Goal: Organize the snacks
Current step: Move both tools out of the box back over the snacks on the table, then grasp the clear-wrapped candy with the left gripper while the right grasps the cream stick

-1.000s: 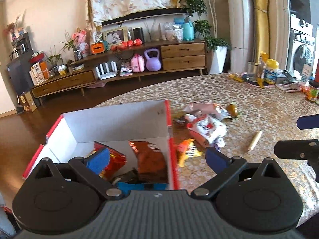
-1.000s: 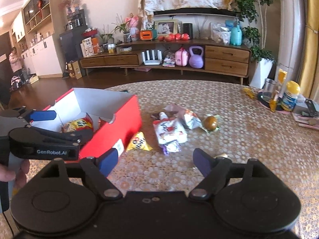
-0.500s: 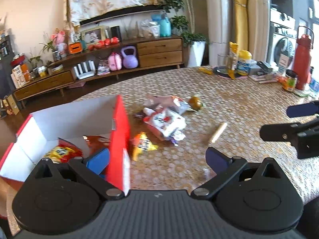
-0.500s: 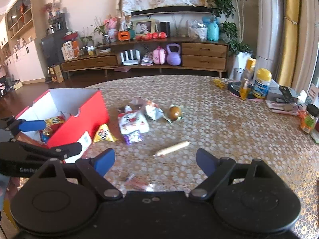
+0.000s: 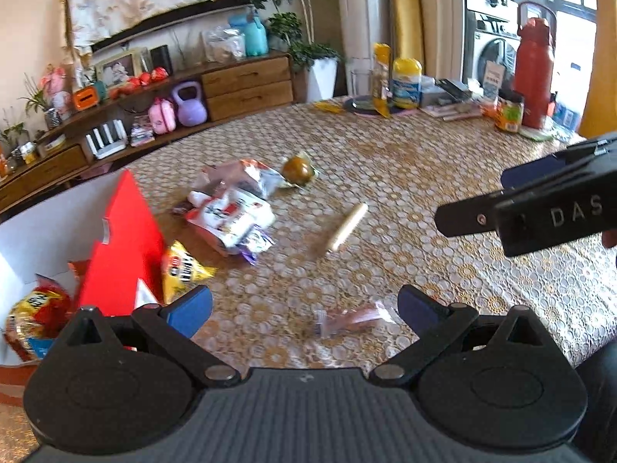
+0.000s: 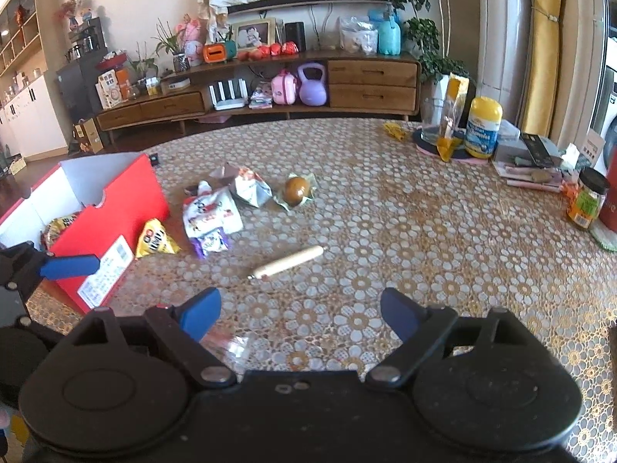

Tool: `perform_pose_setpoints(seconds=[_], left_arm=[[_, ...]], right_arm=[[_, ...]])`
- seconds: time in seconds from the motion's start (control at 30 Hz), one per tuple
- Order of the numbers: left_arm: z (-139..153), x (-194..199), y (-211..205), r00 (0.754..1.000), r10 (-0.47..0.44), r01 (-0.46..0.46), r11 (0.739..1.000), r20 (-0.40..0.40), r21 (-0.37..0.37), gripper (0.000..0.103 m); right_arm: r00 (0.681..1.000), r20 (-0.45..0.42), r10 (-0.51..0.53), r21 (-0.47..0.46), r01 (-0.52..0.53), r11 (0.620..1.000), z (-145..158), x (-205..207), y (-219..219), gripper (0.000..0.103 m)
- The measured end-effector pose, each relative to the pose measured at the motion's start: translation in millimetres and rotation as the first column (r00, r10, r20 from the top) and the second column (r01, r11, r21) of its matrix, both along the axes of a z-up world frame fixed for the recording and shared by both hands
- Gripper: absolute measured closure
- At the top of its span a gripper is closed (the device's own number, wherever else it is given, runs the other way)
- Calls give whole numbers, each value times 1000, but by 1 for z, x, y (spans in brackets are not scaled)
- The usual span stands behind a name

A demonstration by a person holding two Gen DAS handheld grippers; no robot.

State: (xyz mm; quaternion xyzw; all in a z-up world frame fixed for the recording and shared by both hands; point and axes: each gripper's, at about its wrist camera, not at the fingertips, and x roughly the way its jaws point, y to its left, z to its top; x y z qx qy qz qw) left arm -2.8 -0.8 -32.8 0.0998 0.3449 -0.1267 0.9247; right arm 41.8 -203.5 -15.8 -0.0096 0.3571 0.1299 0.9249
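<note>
A red box (image 5: 119, 239) with white inside walls stands at the left and holds snack bags (image 5: 34, 308). Beside it lie a yellow triangular packet (image 6: 156, 239), a pile of white packets (image 6: 210, 214), a silver packet (image 6: 248, 189), a brown round wrapped snack (image 6: 297, 189) and a pale sausage stick (image 6: 287, 262). My left gripper (image 5: 304, 308) is open above a small clear pink wrapper (image 5: 347, 318) lying on the table. My right gripper (image 6: 300, 312) is open, its jaws still spreading, nothing between them. The same wrapper (image 6: 227, 343) lies by its left finger.
The round table (image 6: 424, 231) has a gold lace cloth. At its far right stand a yellow-capped bottle (image 6: 482, 127), a glass (image 6: 434, 123), a jar (image 6: 586, 202), a red flask (image 5: 534, 65) and papers. A wooden sideboard (image 6: 370, 81) lines the wall beyond.
Both grippers moved right and lower, away from the box, which slid to the left of both views. The sausage stick and small clear wrapper came into view. The right jaws widened slightly.
</note>
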Motion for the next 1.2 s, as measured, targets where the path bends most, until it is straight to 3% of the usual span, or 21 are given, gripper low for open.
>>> perform_pose_setpoints(seconds=[0.27,0.97,1.03,1.1,1.2], left_arm=[[-22,11,-12,996,-89,89,996,-25,4,0],[-58,42,-23,951,-295,297,955,-91,9,1],[-60,44,-25,941,-322,324,946,-102,6,6],[-61,44,-25,934,-342,345,939,-103,4,18],[-61,45,-25,929,-355,356,935,-106,-12,23]], right_arm=[[1000,-31,-5,-5,5,1000,-14,14,-9,13],[996,-86,-8,12,9,1000,-38,39,-16,13],[996,-88,-7,13,9,1000,-39,41,-16,13],[996,-90,-8,16,9,1000,-40,43,-16,13],[995,-95,-6,17,8,1000,-42,45,-16,13]])
